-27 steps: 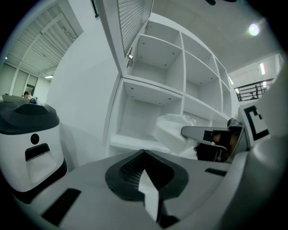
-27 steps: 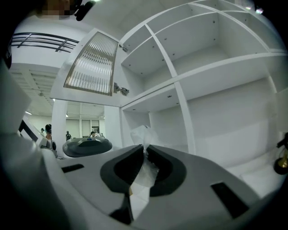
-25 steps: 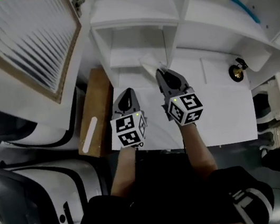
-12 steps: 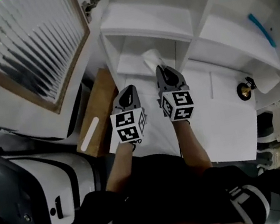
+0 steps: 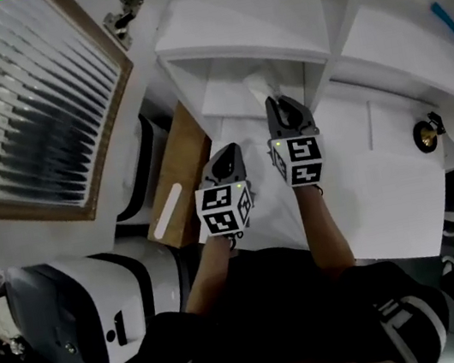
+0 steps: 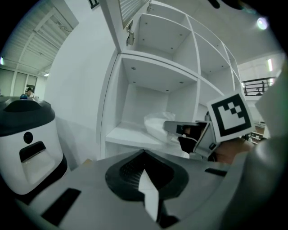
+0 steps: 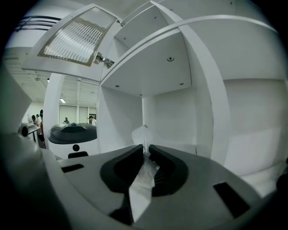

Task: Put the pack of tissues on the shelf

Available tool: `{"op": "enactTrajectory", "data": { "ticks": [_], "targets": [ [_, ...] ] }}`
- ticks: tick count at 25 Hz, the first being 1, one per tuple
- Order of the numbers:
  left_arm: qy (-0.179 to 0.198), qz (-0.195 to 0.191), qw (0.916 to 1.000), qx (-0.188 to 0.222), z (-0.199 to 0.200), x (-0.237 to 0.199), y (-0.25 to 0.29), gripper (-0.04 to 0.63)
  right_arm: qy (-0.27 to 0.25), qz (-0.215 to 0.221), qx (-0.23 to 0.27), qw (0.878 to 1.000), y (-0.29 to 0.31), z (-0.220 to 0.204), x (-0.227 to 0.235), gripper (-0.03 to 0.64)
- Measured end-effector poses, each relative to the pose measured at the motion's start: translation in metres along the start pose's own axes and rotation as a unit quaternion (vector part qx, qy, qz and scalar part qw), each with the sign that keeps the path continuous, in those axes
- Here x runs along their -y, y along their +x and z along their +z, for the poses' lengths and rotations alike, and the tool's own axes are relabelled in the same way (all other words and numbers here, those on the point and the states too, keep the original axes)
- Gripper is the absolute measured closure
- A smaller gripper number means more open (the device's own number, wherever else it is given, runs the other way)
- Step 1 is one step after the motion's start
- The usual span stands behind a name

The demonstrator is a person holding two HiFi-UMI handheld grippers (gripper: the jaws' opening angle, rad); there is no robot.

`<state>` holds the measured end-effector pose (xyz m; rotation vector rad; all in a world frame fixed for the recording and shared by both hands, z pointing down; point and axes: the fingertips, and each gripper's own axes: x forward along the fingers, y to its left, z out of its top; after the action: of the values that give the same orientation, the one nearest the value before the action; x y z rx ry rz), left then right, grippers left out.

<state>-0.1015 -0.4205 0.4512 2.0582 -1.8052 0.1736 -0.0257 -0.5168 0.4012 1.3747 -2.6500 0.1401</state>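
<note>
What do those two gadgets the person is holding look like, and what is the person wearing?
Both are alike: the left gripper and right gripper have grey, tapering bodies with black-lined jaws. Each carries a white cube printed with black square markers and a small green light. No cables show. The person wears dark clothing with white stripes; the sleeves stop above the forearms.

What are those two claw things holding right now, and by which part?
The right gripper pinches the soft white plastic-wrapped pack of tissues by its thin wrapper edge; the left gripper looks empty.

Tissue pack (image 6: 158, 125) inside shelf compartment (image 6: 128, 135)
</note>
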Motion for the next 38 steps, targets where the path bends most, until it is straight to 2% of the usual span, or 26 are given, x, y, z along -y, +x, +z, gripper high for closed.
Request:
{"op": "enactTrajectory", "data": {
  "ticks": [2,5,6,10,13,17,25,30,33,38],
  "targets": [
    [-0.001,-0.004,1.0000,-0.003,-0.002,0.002,0.004,0.584,0.000,0.019,-0.007,1.000,0.003,-0.001,-0.001,0.567],
    [-0.002,-0.014,0.9999,0.002,0.001,0.008,0.005,0.584,0.000,0.047,-0.016,0.999,0.001,-0.004,-0.006,0.448],
    [-0.003,-0.018,0.9998,0.005,0.003,0.010,0.003,0.586,-0.001,0.054,-0.013,0.998,-0.004,-0.001,-0.009,0.432],
    [0.000,-0.034,0.9991,0.026,0.014,0.021,-0.009,0.584,-0.011,0.060,0.029,0.998,-0.038,0.024,-0.015,0.426],
    [0.003,-0.052,0.9977,0.044,0.020,0.033,-0.021,0.584,-0.015,0.045,0.046,0.998,-0.063,0.034,-0.013,0.426],
    [0.003,-0.070,0.9963,0.050,0.015,0.041,-0.041,0.585,-0.016,0.017,0.050,0.998,-0.089,0.032,-0.014,0.432],
    [-0.006,-0.070,0.9964,0.048,0.006,0.015,-0.076,0.584,0.004,0.004,0.037,0.999,-0.106,0.020,-0.047,0.529],
    [-0.008,-0.104,0.9943,0.025,-0.009,0.017,-0.083,0.585,0.025,-0.020,0.023,0.999,-0.131,0.003,-0.062,0.569],
    [-0.018,-0.118,0.9927,0.016,-0.018,0.018,-0.077,0.584,0.028,-0.017,0.010,0.999,-0.138,-0.009,-0.069,0.587],
    [-0.026,-0.147,0.9884,-0.026,-0.057,0.037,-0.078,0.585,0.054,-0.036,-0.022,0.998,-0.173,-0.051,-0.072,0.594]
  ]
}}
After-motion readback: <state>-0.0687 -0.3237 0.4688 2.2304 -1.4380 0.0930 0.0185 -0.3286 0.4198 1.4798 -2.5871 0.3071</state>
